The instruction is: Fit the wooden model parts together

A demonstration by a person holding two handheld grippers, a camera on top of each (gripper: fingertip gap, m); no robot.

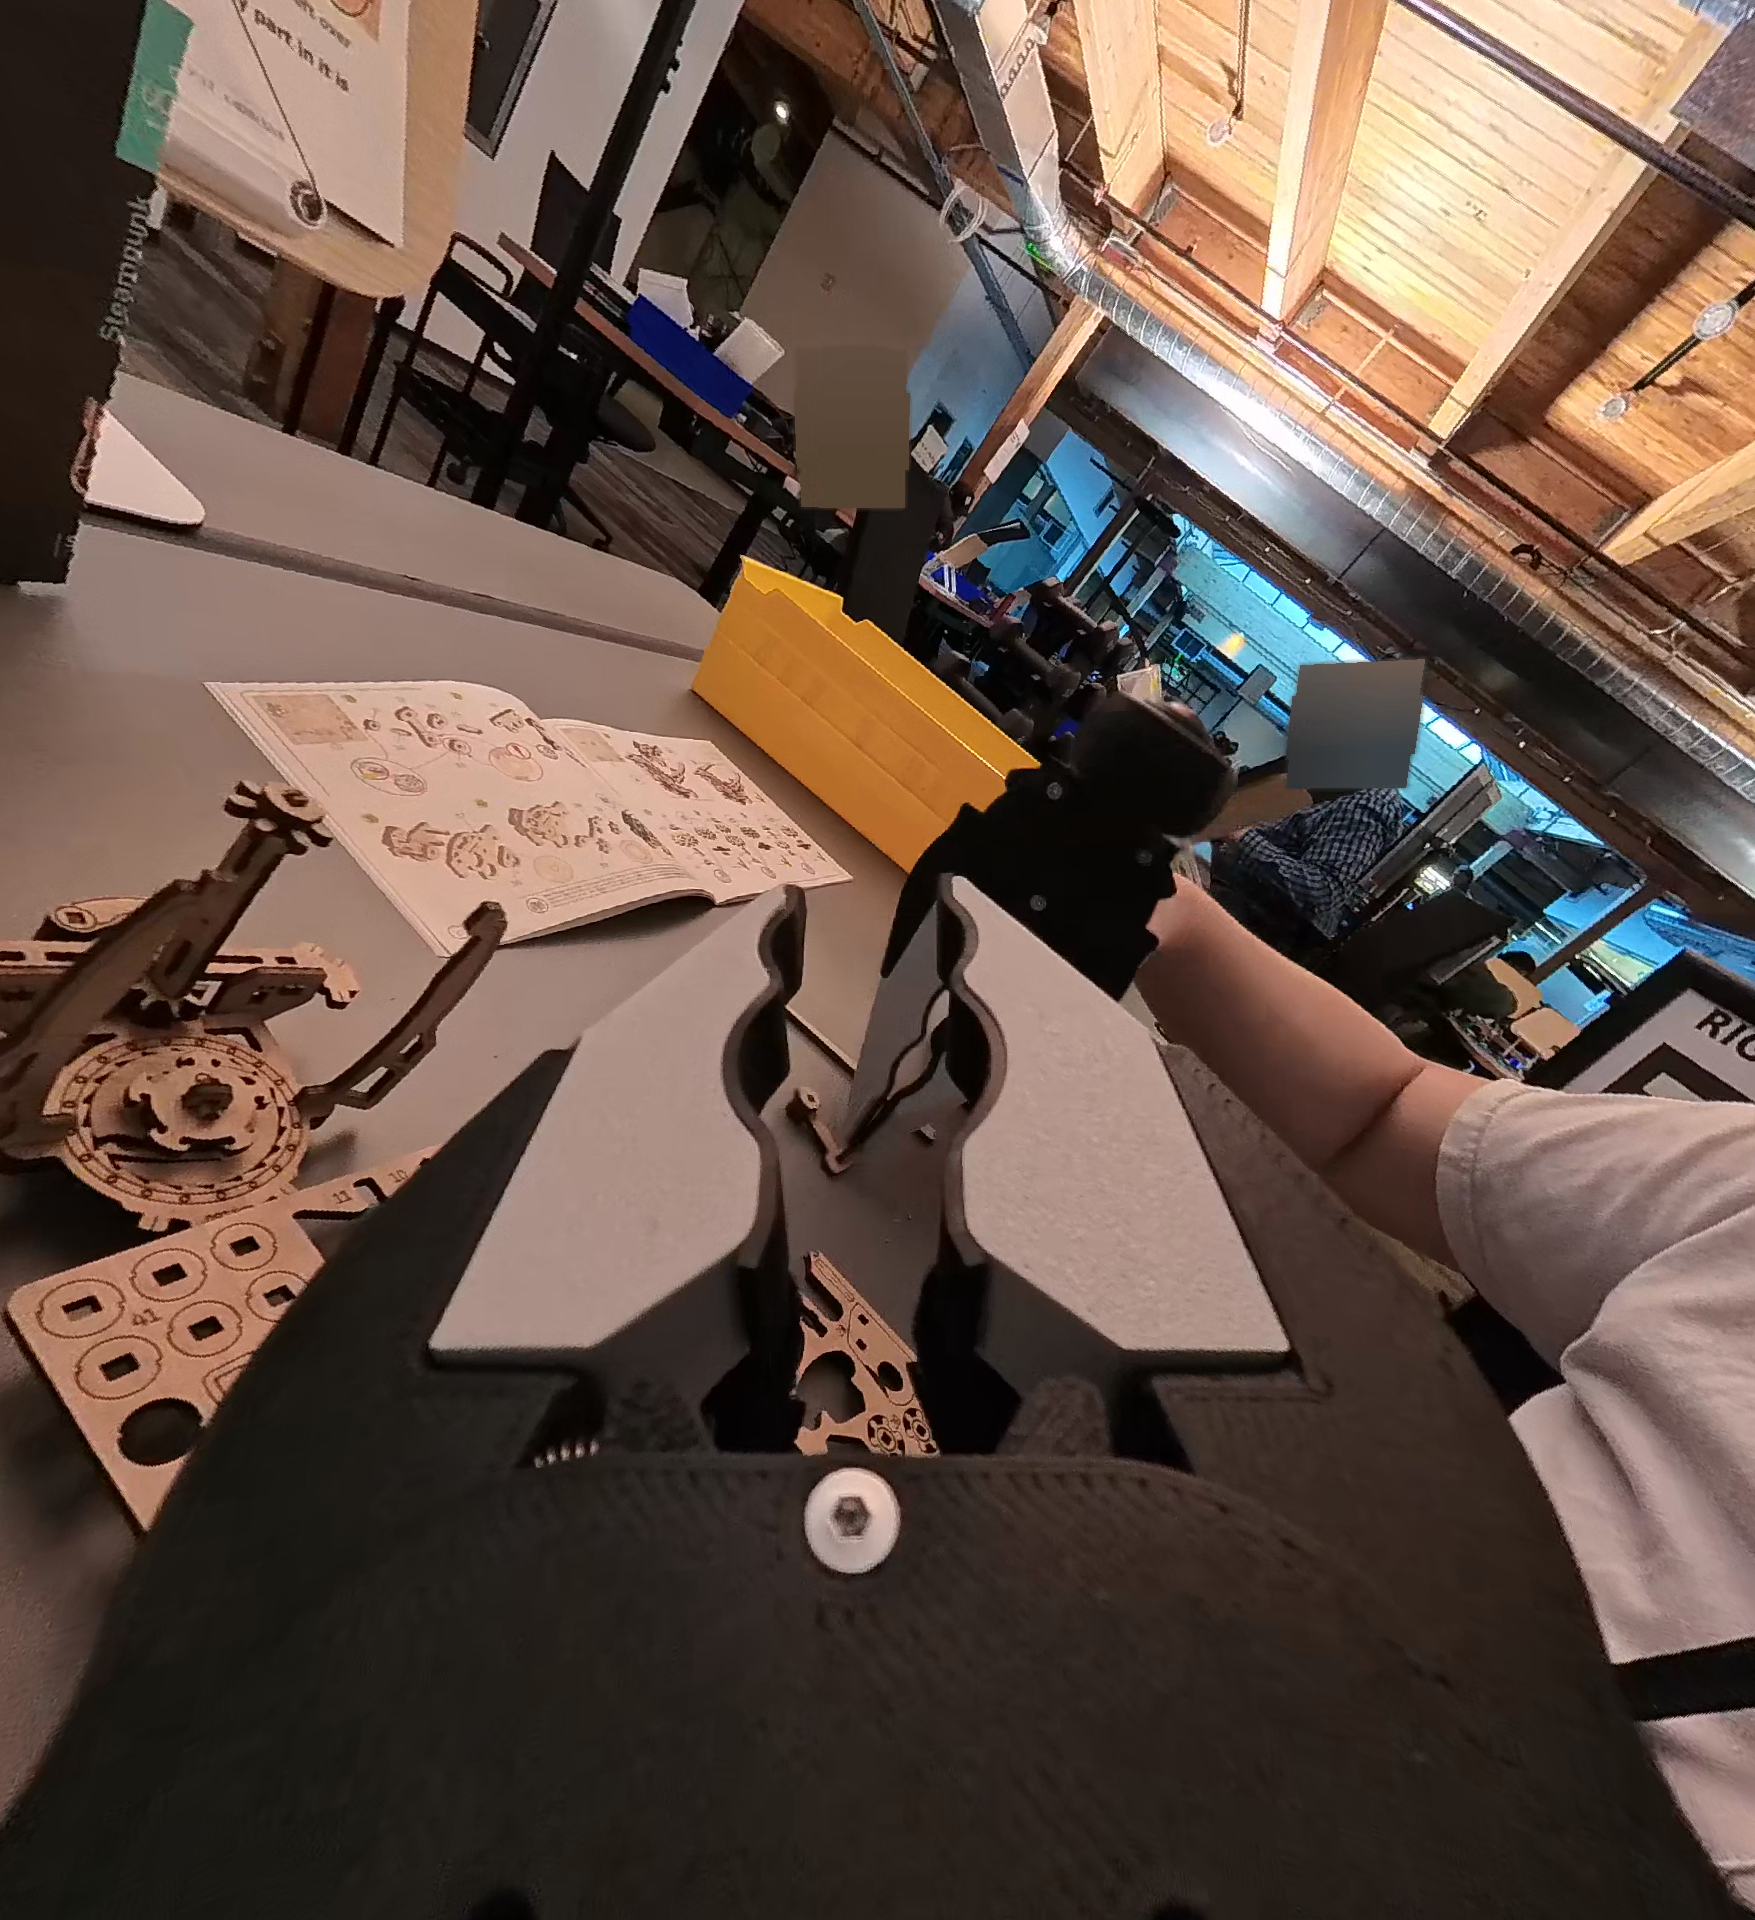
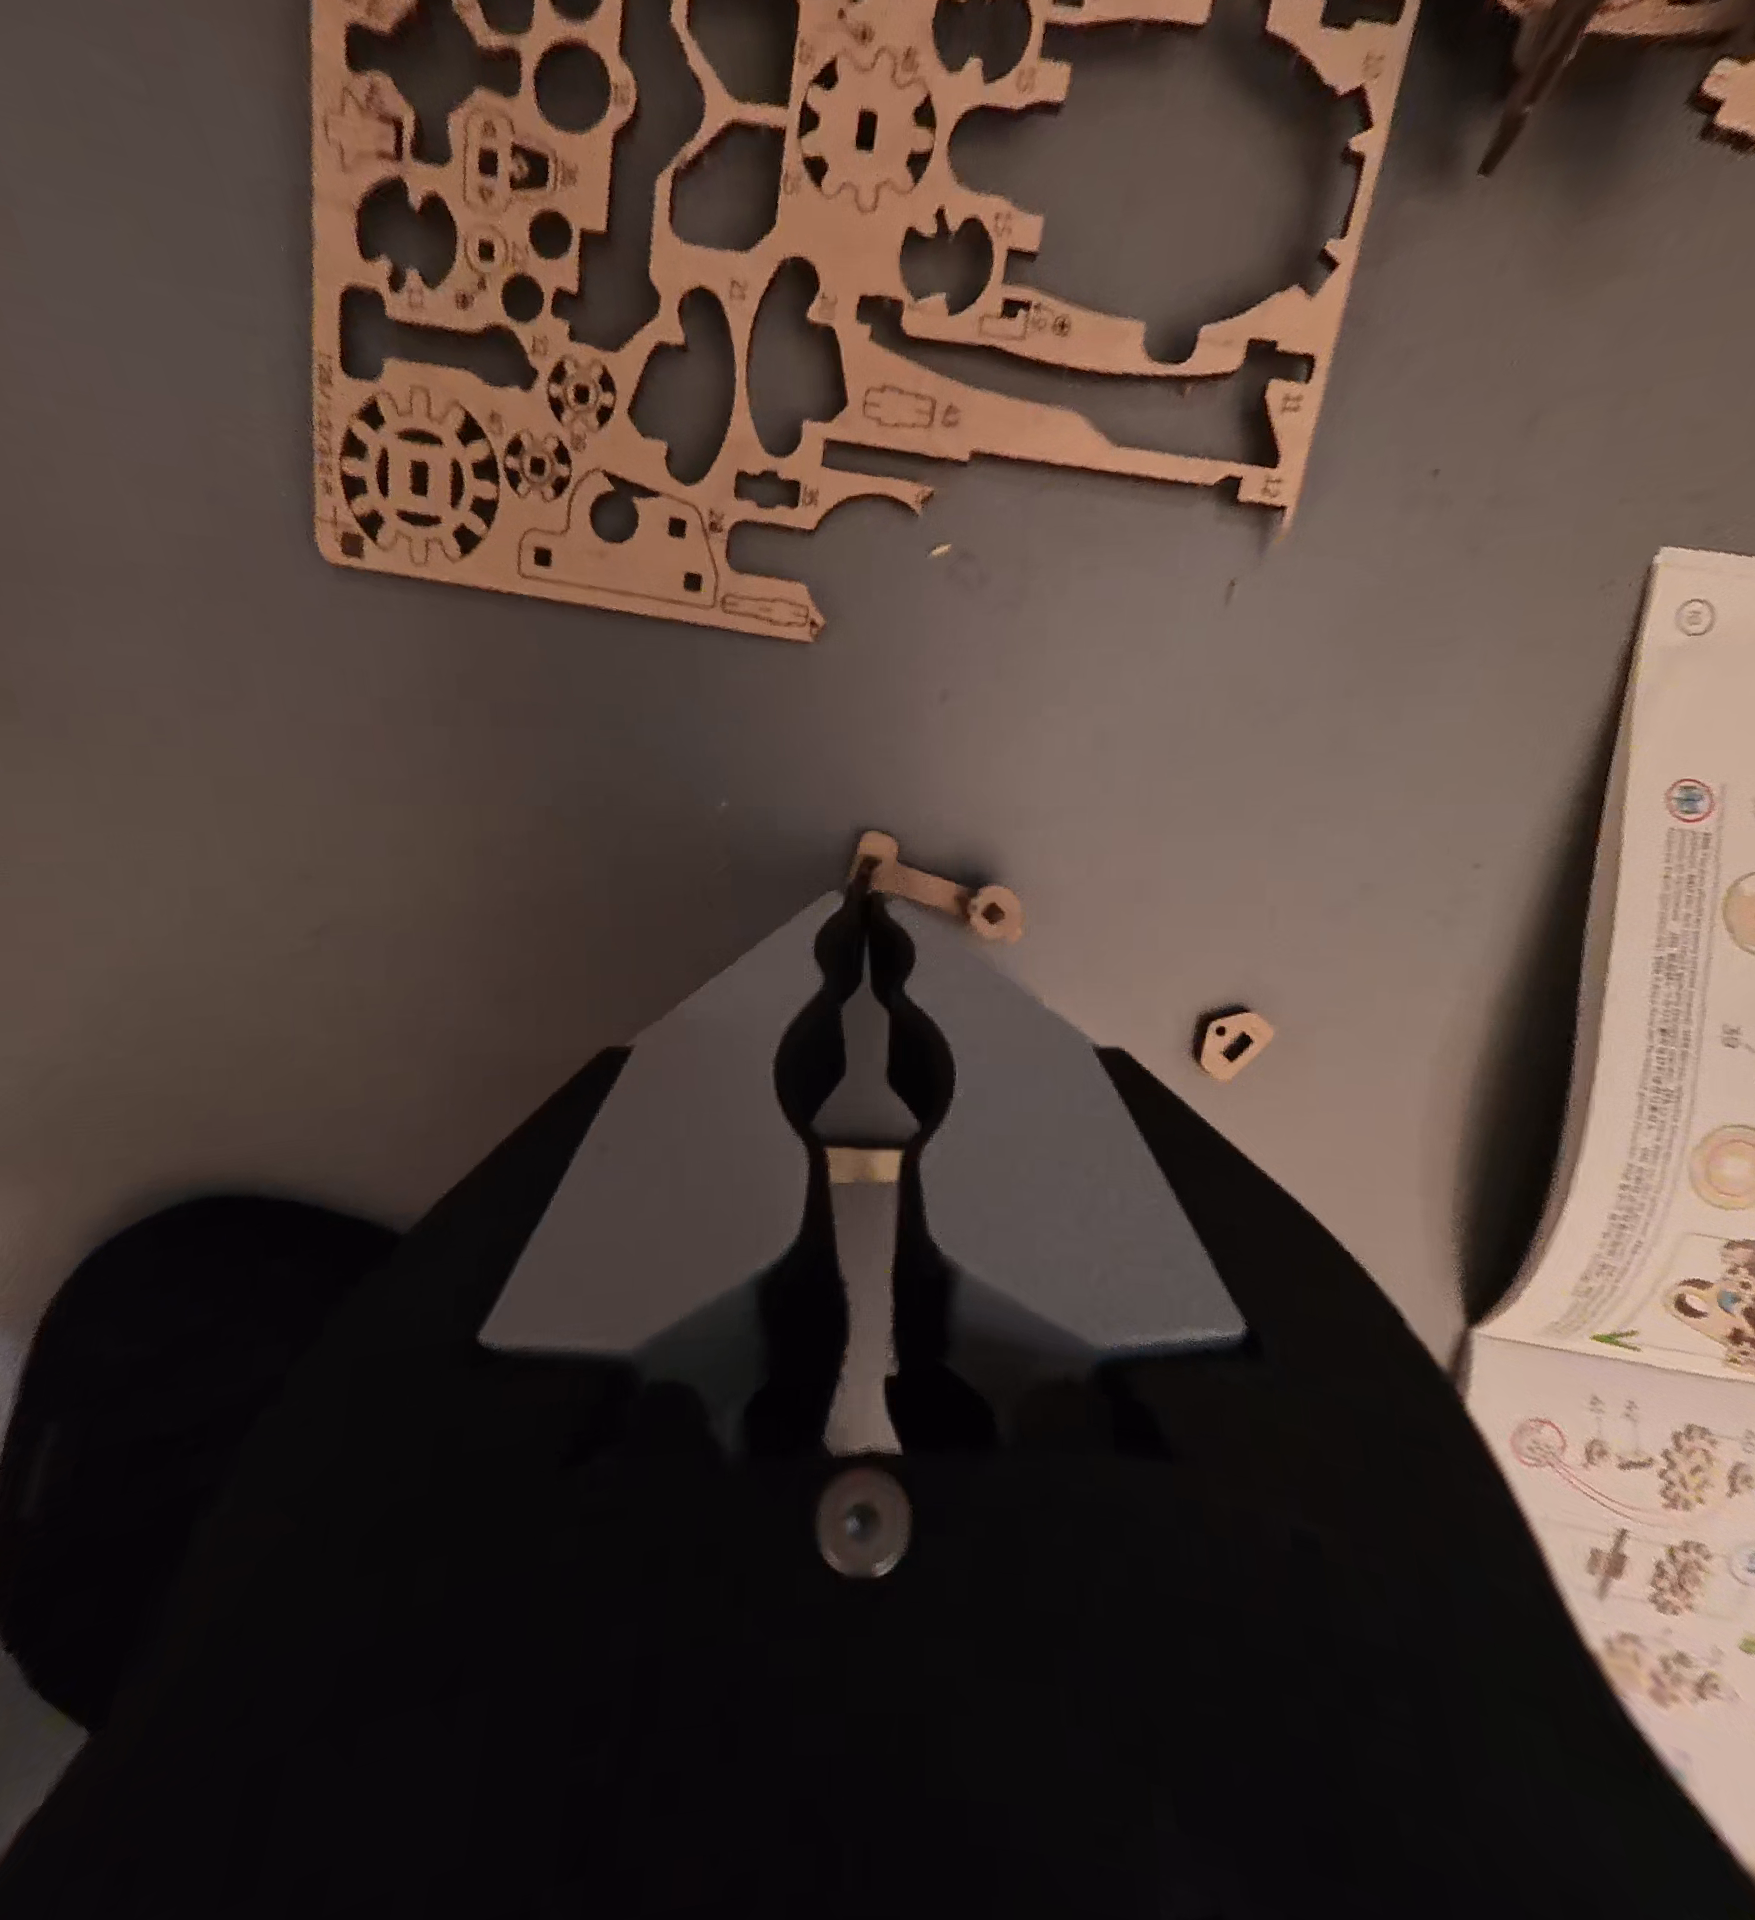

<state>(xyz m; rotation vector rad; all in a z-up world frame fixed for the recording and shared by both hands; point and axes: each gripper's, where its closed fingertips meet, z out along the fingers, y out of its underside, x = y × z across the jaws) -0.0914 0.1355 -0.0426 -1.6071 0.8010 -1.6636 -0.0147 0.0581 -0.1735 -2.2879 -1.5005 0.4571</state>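
Note:
My right gripper (image 2: 860,920) points down at the grey table (image 2: 333,831), and its tips are shut on one end of a small wooden lever piece (image 2: 940,894) that lies on the table. The same lever (image 1: 819,1127) and right gripper (image 1: 852,1127) show in the left wrist view. My left gripper (image 1: 868,925) is open and empty, held above the table and aimed at that spot. A partly built wooden model (image 1: 156,1060) stands to its left. A small loose wooden tab (image 2: 1231,1042) lies right of the lever.
A punched-out wooden parts sheet (image 2: 800,312) lies beyond the right gripper. Another sheet (image 1: 156,1340) lies by the model. An open instruction booklet (image 1: 540,800), a yellow bin (image 1: 852,717) and a dark box (image 1: 11,291) stand farther back. A person's arm (image 1: 1320,1070) holds the right gripper. My hands' fingertips stand some 15 cm from each other. About 7 cm separates my right fingertips from the small loose wooden tab (image 2: 1231,1042).

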